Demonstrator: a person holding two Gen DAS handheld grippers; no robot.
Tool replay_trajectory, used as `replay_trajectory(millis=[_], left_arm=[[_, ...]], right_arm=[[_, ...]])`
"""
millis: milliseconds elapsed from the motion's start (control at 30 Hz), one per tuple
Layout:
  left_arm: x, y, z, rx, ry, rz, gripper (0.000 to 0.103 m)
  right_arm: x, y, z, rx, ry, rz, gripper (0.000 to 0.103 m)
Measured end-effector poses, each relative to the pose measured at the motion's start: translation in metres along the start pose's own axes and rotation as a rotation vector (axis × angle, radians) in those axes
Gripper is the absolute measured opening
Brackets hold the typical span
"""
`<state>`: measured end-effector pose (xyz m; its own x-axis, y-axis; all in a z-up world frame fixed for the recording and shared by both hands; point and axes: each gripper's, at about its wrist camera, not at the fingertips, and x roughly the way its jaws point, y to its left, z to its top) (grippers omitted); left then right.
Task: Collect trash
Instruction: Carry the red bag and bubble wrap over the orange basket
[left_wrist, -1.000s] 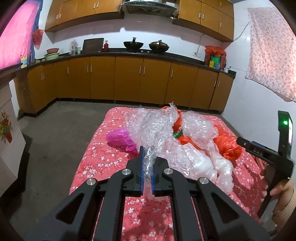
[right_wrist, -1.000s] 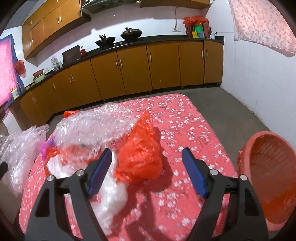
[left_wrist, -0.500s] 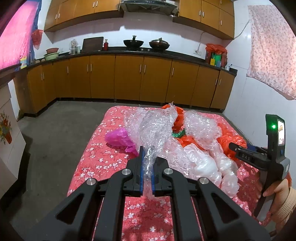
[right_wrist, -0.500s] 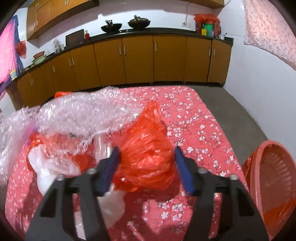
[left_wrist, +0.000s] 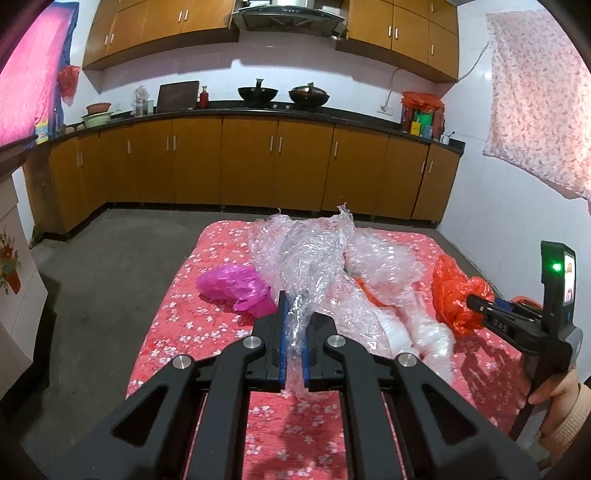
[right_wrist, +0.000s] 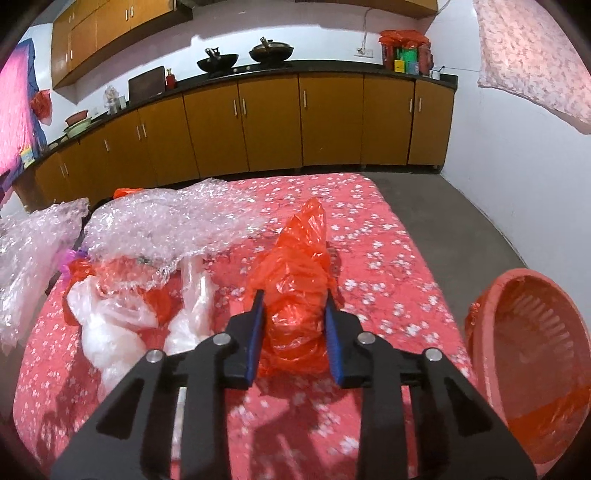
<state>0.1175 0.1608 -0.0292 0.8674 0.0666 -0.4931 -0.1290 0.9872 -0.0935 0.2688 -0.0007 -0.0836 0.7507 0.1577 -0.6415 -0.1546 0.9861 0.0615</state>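
Note:
My left gripper (left_wrist: 293, 314) is shut on a sheet of clear bubble wrap (left_wrist: 306, 258) and holds it above the red flowered table (left_wrist: 184, 325). My right gripper (right_wrist: 293, 306) is shut on an orange plastic bag (right_wrist: 295, 273), lifted off the table (right_wrist: 388, 258); the bag also shows in the left wrist view (left_wrist: 452, 291). More bubble wrap (right_wrist: 166, 221), white plastic bags (right_wrist: 110, 325) and a magenta bag (left_wrist: 236, 286) lie on the table.
An orange basket (right_wrist: 532, 362) lined with an orange bag stands off the table's right edge. Brown kitchen cabinets (left_wrist: 258, 162) line the back wall across a grey floor (left_wrist: 92, 266). A white wall (right_wrist: 517, 166) is on the right.
My right gripper moved forward around the orange bag, closed on it and lifted it. My left gripper kept its hold on the bubble wrap and barely moved.

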Motion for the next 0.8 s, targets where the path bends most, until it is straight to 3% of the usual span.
replay_trajectory(millis=[800], left_arm=[[-0.008,-0.111,0.001,0.106,-0.028,-0.224,0.006]], right_arm=[[-0.104,-0.104,-0.03,0.102,-0.087,-0.134,0.027]])
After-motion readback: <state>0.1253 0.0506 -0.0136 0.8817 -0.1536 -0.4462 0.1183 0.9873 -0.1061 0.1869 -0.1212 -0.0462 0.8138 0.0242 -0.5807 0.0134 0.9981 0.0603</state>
